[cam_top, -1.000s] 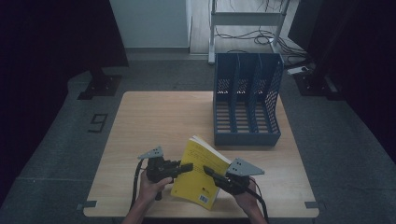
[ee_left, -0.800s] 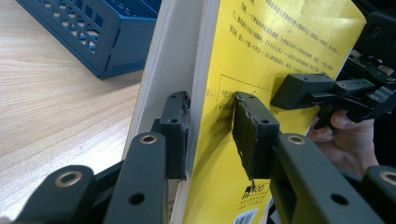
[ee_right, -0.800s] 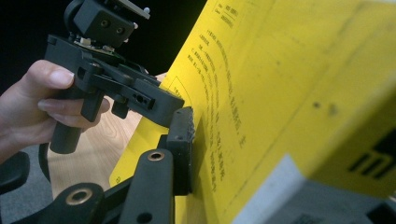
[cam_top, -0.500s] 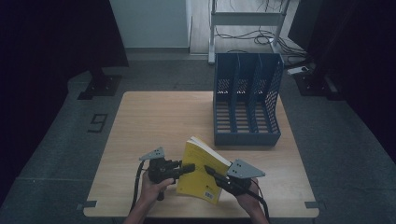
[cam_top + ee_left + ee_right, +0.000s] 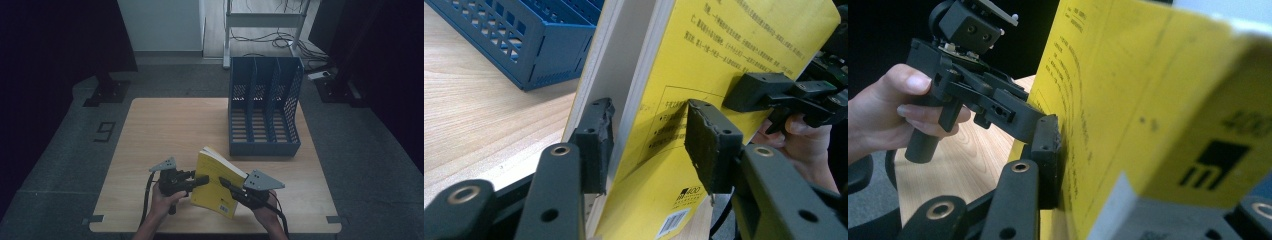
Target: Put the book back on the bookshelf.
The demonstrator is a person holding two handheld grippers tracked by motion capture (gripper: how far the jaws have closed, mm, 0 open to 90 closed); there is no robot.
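A yellow paperback book [image 5: 216, 176] is held tilted on edge above the table's front. My right gripper [image 5: 223, 183] is shut on its lower right part; in the right gripper view a pad [image 5: 1047, 159] presses on the yellow cover [image 5: 1148, 100]. My left gripper [image 5: 202, 180] reaches in from the left, and its jaws have just been opening. In the left gripper view the book [image 5: 724, 45] stands between its pads [image 5: 710, 150], with the right-hand one clear of the cover. The right gripper [image 5: 769, 92] shows behind, on the cover.
A blue three-slot file rack [image 5: 265, 112] stands at the back right of the wooden table [image 5: 165, 130]. A hand [image 5: 893, 110] holds the left gripper [image 5: 1013, 117]. Cables trail off the table's front edge.
The left gripper's jaws look slightly wider around the book's edge. The book and both hands stay about where they were.
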